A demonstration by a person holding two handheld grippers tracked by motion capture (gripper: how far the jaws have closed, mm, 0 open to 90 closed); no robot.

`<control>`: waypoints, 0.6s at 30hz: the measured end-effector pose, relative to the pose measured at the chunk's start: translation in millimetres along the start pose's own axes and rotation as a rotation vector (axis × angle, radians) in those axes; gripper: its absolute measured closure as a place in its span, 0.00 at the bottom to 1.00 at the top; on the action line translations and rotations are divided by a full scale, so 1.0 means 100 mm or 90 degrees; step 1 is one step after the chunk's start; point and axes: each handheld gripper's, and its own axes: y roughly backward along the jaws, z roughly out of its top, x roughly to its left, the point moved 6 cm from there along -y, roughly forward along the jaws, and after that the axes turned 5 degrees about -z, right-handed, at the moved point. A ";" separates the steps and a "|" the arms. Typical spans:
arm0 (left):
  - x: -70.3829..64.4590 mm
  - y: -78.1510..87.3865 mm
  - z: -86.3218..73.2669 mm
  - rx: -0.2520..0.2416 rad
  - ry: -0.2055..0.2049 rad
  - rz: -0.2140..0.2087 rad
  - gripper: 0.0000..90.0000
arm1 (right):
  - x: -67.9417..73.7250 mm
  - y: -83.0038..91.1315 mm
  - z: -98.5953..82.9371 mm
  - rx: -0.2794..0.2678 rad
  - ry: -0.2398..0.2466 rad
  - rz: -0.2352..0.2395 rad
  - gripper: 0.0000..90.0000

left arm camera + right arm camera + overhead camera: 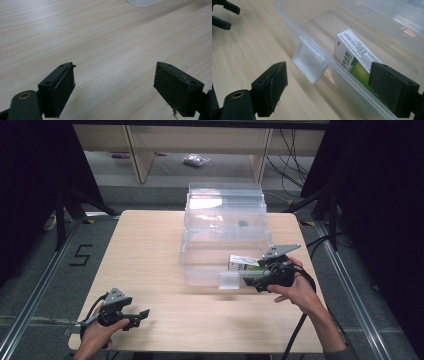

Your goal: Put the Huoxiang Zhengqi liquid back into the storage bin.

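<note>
L gripper (141, 314) is held low at 7 o'clock, jaws spread wide. R gripper (248, 281) is held at 4 o'clock, jaws parted, pointed toward 9 o'clock.

Soft overhead light, dim dark surroundings, slightly blurred close-ups.

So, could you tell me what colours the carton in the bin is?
The carton is white with black print, a red dot and green; clearest in right gripper view.
</note>
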 end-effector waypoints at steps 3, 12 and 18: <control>0.00 0.00 0.00 -0.002 0.000 0.000 0.18 | 0.01 -0.01 -0.04 -0.012 -0.010 -0.004 0.18; 0.00 0.00 0.00 -0.001 0.001 0.000 0.18 | 0.03 0.01 -0.14 -0.003 -0.019 -0.001 0.18; 0.00 0.00 0.00 -0.001 0.000 0.000 0.18 | 0.02 0.04 -0.18 -0.014 -0.014 -0.001 0.18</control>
